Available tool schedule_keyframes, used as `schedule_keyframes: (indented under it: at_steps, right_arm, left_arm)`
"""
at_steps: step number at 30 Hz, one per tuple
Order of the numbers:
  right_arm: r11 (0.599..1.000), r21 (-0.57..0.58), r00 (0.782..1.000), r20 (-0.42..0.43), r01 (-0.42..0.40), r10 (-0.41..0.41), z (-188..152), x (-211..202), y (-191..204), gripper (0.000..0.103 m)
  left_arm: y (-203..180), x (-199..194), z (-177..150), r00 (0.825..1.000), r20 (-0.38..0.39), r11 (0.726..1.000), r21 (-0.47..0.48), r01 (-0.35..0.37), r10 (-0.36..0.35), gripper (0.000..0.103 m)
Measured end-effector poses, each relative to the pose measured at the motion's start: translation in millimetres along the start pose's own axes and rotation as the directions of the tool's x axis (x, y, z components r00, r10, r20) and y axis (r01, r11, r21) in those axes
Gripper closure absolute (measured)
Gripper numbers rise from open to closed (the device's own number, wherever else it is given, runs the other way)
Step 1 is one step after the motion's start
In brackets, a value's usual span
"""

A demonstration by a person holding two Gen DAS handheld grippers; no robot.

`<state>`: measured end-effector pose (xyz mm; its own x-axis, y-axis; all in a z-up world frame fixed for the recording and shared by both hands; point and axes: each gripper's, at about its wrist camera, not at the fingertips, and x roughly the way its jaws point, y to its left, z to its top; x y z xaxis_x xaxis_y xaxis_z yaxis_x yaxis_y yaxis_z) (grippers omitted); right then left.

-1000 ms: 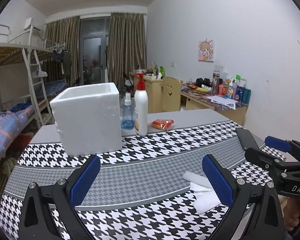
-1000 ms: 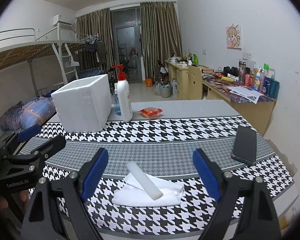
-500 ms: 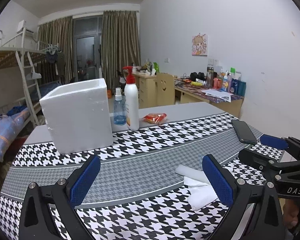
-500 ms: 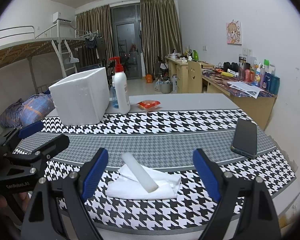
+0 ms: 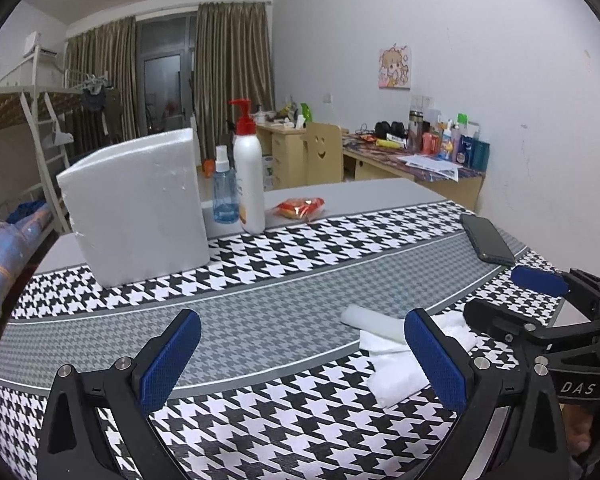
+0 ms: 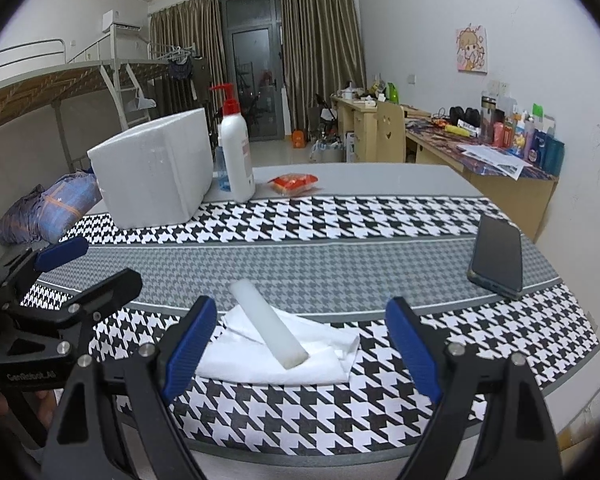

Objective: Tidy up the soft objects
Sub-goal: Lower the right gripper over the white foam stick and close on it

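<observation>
A crumpled white cloth (image 6: 320, 360) lies near the front edge of the houndstooth table, and a white foam cylinder (image 6: 266, 322) rests across it. My right gripper (image 6: 300, 344) hovers open just in front of them, its blue pads either side with nothing touched. In the left wrist view the cloth (image 5: 396, 376) and cylinder (image 5: 372, 322) sit to the right, partly behind one pad. My left gripper (image 5: 300, 356) is open over bare tablecloth, with the right gripper (image 5: 540, 300) to its right. A white foam box (image 5: 136, 208) stands at the back left.
Behind the box stand a white pump bottle (image 5: 249, 176) and a blue spray bottle (image 5: 225, 192). A red snack packet (image 5: 300, 207) lies on the grey strip. A dark phone (image 6: 498, 256) lies at the right. The table's front edge (image 6: 340, 450) is close below.
Both grippers have sunk toward the table and the cloth and cylinder look closer and larger. Both stay open. Nothing on the table has moved.
</observation>
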<state>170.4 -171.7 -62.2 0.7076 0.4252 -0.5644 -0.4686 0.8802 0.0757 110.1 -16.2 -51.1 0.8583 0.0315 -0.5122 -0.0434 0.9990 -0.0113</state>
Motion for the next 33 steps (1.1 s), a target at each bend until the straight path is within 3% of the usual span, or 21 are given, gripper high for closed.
schedule_keyframes:
  at_steps: [14, 18, 24, 27, 33]
  right_arm:
    - [0.999, -0.045, 0.998, -0.065, -0.011, 0.008, -11.0, 16.2, 4.4, 0.014]
    - [0.998, -0.059, 0.994, -0.111, -0.027, 0.02, -13.7, 27.9, 8.2, 0.023]
    - [0.996, -0.084, 0.989, -0.143, -0.038, 0.026, -13.9, 38.5, 13.8, 0.028]
    - [0.994, -0.098, 0.985, -0.17, -0.046, 0.029, -14.0, 44.5, 16.3, 0.038]
    - [0.992, -0.104, 0.978, -0.203, -0.069, 0.047, -15.3, 54.8, 18.0, 0.047]
  left_arm:
    - [5.3, 20.4, -9.5, 0.998, -0.068, 1.0, 0.0, -0.015, 0.015, 0.001]
    - [9.0, 23.2, -12.2, 0.997, -0.081, 1.0, 0.001, -0.016, 0.016, 0.001]
    - [11.8, 24.1, -13.8, 0.996, -0.085, 1.0, -0.003, -0.013, 0.013, 0.001]
    - [11.4, 25.3, -14.8, 0.996, -0.09, 1.0, 0.003, -0.008, 0.008, 0.001]
    - [13.2, 31.2, -15.3, 0.993, -0.113, 1.0, -0.001, -0.016, 0.016, 0.001]
